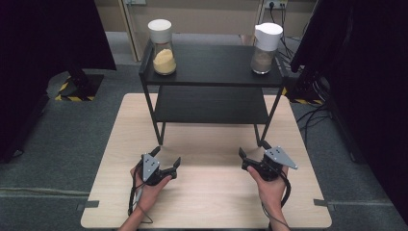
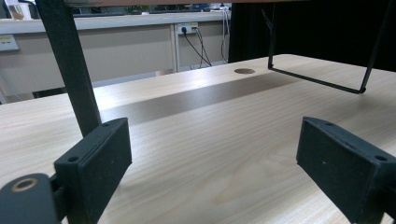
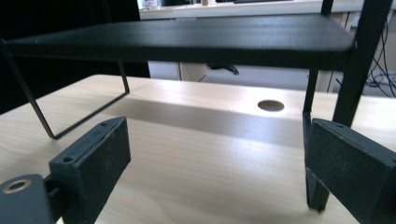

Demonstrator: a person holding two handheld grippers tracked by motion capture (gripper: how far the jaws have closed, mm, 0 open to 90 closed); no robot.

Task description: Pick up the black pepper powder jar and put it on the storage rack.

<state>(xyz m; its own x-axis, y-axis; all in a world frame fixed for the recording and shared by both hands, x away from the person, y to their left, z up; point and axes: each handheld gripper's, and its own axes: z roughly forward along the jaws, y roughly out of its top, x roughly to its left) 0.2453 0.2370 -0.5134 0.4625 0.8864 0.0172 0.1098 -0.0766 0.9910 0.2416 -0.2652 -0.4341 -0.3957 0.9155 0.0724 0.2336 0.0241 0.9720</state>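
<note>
Two jars are counted on the top of the black shelf — the yellow-filled jar at left, the brown-filled jar at right. The left gripper and right gripper are held wide open, empty, low over the pale wooden table, near the shelf's front legs. Grey carpet and dark curtains are seen around; jar contents stay indistinct.

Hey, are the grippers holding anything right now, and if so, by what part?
Nothing is held. The left gripper and the right gripper both stand open over the table, short of the black shelf.
</note>
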